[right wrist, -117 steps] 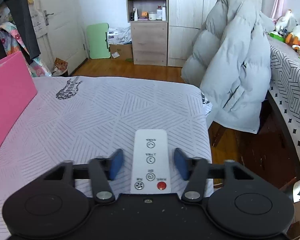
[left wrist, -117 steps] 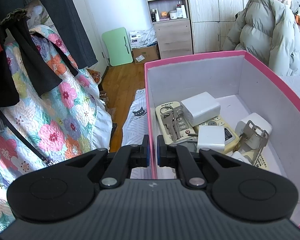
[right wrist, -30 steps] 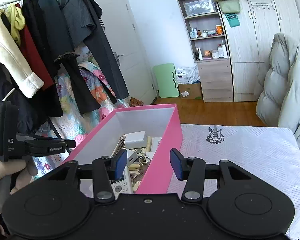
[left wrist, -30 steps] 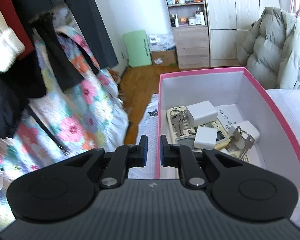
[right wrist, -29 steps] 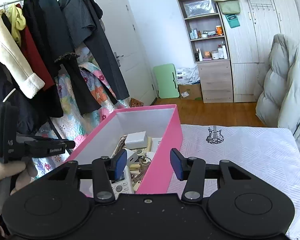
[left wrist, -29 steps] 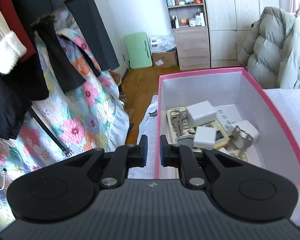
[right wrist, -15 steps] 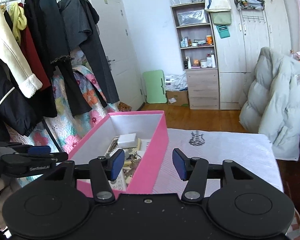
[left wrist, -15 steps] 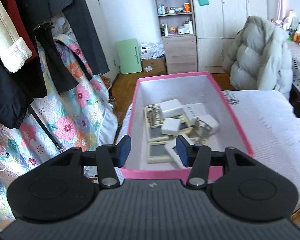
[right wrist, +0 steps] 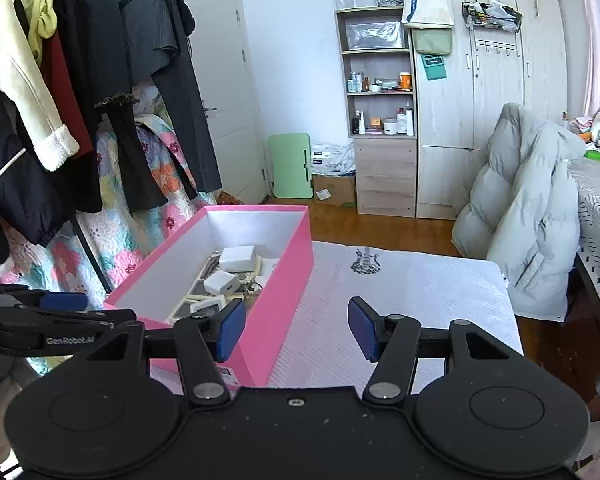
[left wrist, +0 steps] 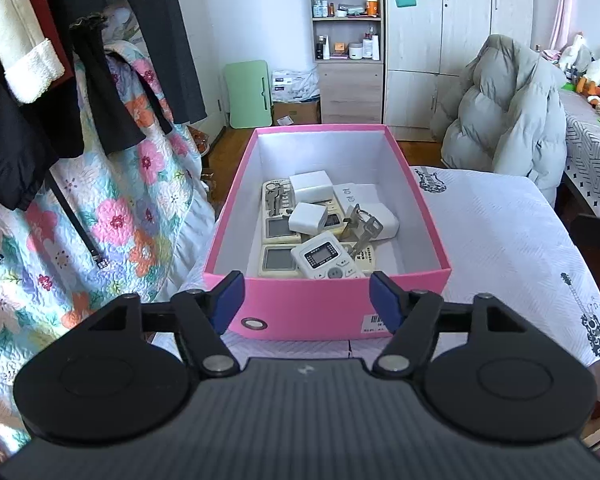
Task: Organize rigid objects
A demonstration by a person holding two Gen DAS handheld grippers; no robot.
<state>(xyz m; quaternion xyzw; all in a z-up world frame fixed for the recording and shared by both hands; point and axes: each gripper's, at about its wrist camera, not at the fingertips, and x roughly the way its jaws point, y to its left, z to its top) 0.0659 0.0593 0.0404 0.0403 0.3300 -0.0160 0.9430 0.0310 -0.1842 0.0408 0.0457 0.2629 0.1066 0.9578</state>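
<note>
The left gripper [left wrist: 307, 295], with its blue-padded jaws standing apart and opening wider, is held in front of the near end wall of the pink cardboard box with a white lining [left wrist: 428, 216]; nothing is clasped between the pads. The right gripper [right wrist: 297, 329] is likewise empty, its jaws parted and opening, and is poised above the box's near right corner and the white textured cloth printed with guitars [right wrist: 420, 280] on which the box is set.

Inside the box the rigid objects are seen gathered: a white remote control with a small screen [left wrist: 327, 258] nearest the front wall, a bunch of metal keys on a ring [left wrist: 360, 226] resting against a white charger block [left wrist: 307, 218], a second and larger white adapter [left wrist: 311, 186] further back, and cream-coloured remotes [left wrist: 278, 260] lying flat beneath. No loose item can be seen on the cloth in either view, so the collecting is judged to be nearly or wholly finished.

If the box is to be shifted next, it is best taken by both long walls at once, the jaws being opened fully first. The pads should be set low on the walls, as thin card may bow. The box should be kept level, so that the stacked keys and chargers are not tipped.
</note>
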